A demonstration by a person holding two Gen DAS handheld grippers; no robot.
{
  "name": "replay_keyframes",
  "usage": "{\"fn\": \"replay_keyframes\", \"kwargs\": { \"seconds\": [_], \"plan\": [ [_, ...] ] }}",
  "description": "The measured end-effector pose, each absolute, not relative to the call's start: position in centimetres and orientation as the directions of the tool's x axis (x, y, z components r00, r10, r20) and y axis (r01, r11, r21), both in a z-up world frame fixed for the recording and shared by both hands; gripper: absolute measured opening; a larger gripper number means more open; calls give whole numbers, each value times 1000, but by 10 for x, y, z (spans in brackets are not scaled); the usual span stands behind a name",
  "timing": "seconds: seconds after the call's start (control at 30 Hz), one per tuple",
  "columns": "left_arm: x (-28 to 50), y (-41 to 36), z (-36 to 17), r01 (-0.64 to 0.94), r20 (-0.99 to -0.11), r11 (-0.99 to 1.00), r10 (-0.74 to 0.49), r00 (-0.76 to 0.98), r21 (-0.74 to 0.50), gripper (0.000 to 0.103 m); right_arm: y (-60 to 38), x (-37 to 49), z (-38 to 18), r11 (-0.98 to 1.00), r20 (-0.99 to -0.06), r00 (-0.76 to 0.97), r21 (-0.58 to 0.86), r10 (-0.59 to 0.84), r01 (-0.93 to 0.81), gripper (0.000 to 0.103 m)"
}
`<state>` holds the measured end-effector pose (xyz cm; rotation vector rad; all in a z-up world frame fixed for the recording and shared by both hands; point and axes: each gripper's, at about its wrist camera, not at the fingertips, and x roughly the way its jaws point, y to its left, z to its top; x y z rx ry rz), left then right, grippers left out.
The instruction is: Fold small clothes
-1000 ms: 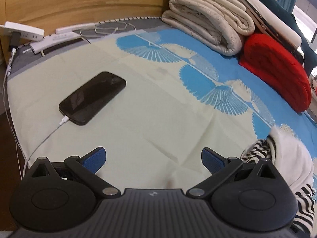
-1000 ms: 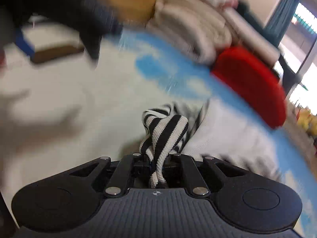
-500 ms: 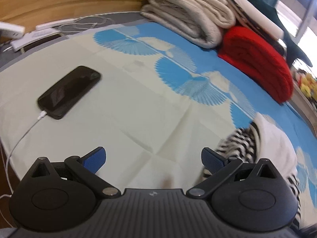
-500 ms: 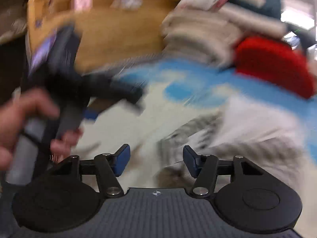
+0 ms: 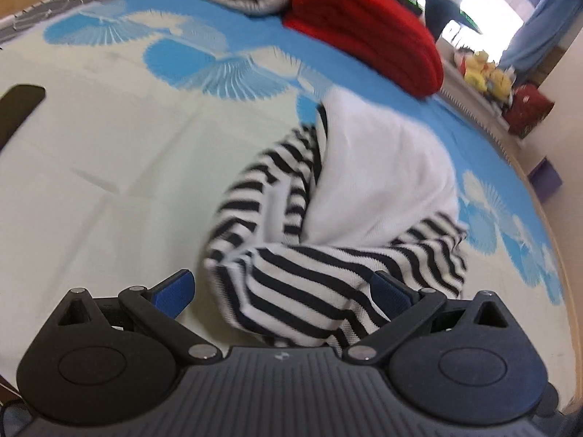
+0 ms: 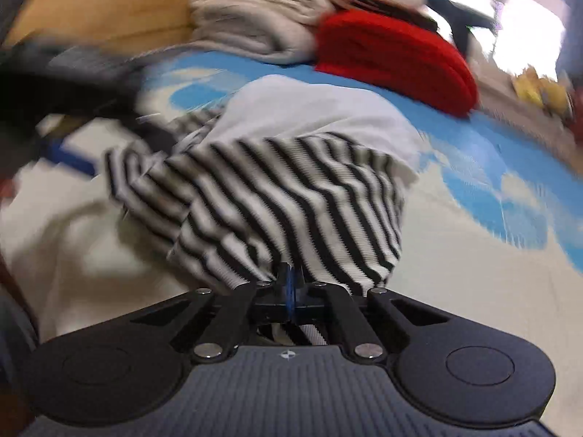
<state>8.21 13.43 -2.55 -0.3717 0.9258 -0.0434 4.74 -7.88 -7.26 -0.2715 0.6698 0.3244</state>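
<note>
Since a second ago the left gripper (image 5: 282, 293) has swung off the phone and onto the striped garment (image 5: 328, 225), and the right gripper (image 6: 291, 284), which had let go half a second back, has clamped the cloth again. In the left wrist view the jaws stand wide open, one blue pad on each side of a striped fold at the near edge of the heap, which lies bunched on the bed sheet (image 5: 109, 189), white part uppermost; whether the right-hand pad touches the cloth cannot be told. Only a dark corner of the phone (image 5: 22, 98) shows at the left edge, and the red blanket (image 5: 368, 32) lies well beyond. In the right wrist view the jaws are closed on a striped edge of the garment (image 6: 291, 196), with a strip of it showing behind the pads; the frame is blurred. The step in hand looks like gathering the heap to spread it flat, with no fold made yet. Next, the left jaws would likely need to close on that fold, then both pull apart. Only the right view shows a real grip; only the left shows the heap's whole lie on the bed
</note>
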Motion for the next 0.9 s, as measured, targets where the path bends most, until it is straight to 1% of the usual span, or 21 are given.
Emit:
{"fn": "replay_keyframes", "kwargs": {
  "seconds": [0.03, 0.07, 0.1, 0.13, 0.17, 0.2, 0.23, 0.27, 0.3, 0.37, 0.4, 0.43, 0.5, 0.57, 0.63, 0.7, 0.77, 0.8, 0.83, 0.87, 0.9],
  "plan": [
    [87, 130, -32, -136, -794, 943, -172, 583, -305, 103, -77, 44, -73, 905, -636, 744, -165, 206, -391, 1],
    [91, 126, -38, -147, -816, 952, -145, 560, -270, 103, -80, 44, -70, 906, -634, 742, -152, 217, -395, 1],
    [95, 124, -45, -165, -838, 957, -116, 533, -238, 103, -86, 45, -64, 914, -635, 736, -112, 235, -389, 1],
    [97, 125, -51, -183, -849, 953, -117, 516, -242, 103, -95, 46, -59, 924, -636, 727, -55, 260, -379, 1],
    [98, 128, -57, -205, -855, 940, -141, 499, -275, 103, -108, 43, -54, 930, -636, 717, 5, 286, -367, 3],
    [98, 131, -60, -221, -856, 928, -161, 490, -301, 103, -122, 47, -46, 935, -637, 704, 80, 314, -345, 11],
    [98, 134, -61, -232, -856, 919, -173, 487, -318, 103, -136, 51, -37, 938, -635, 697, 148, 333, -313, 22],
    [96, 136, -62, -240, -855, 913, -180, 486, -329, 103, -149, 55, -29, 940, -631, 697, 202, 340, -276, 29],
    [93, 138, -61, -245, -853, 909, -184, 489, -337, 103, -164, 61, -22, 939, -624, 702, 256, 343, -231, 43],
    [86, 143, -55, -230, -840, 905, -205, 503, -358, 103, -193, 77, -10, 928, -605, 716, 333, 347, -169, 54],
    [82, 145, -53, -215, -823, 896, -234, 517, -390, 103, -205, 89, -5, 925, -602, 720, 349, 345, -151, 57],
    [78, 148, -50, -202, -805, 881, -270, 528, -428, 103, -214, 103, 1, 923, -603, 719, 357, 346, -144, 62],
    [74, 149, -47, -187, -768, 838, -349, 537, -512, 103, -228, 138, 7, 909, -598, 706, 384, 380, -164, 70],
    [77, 144, -50, -179, -738, 793, -423, 526, -582, 103, -232, 182, 7, 886, -616, 662, 433, 427, -168, 72],
    [77, 138, -54, -177, -722, 768, -461, 516, -616, 103, -228, 227, 2, 873, -647, 622, 472, 441, -127, 74],
    [84, 137, -61, -233, -738, 752, -449, 504, -617, 103, -219, 266, -4, 868, -679, 580, 486, 450, -103, 78],
    [92, 141, -71, -308, -767, 740, -417, 488, -598, 102, -208, 301, -14, 869, -713, 532, 485, 457, -95, 79],
    [96, 144, -76, -346, -785, 735, -399, 474, -583, 96, -202, 315, -21, 869, -724, 513, 485, 461, -96, 79],
    [99, 147, -80, -373, -797, 732, -383, 466, -570, 76, -195, 327, -28, 869, -738, 485, 485, 469, -101, 79],
    [103, 148, -79, -354, -790, 739, -385, 478, -574, 60, -188, 338, -35, 868, -758, 443, 484, 479, -110, 78],
    [108, 146, -77, -318, -779, 746, -407, 477, -585, 46, -185, 344, -42, 868, -773, 410, 483, 484, -114, 65]
  ]
}}
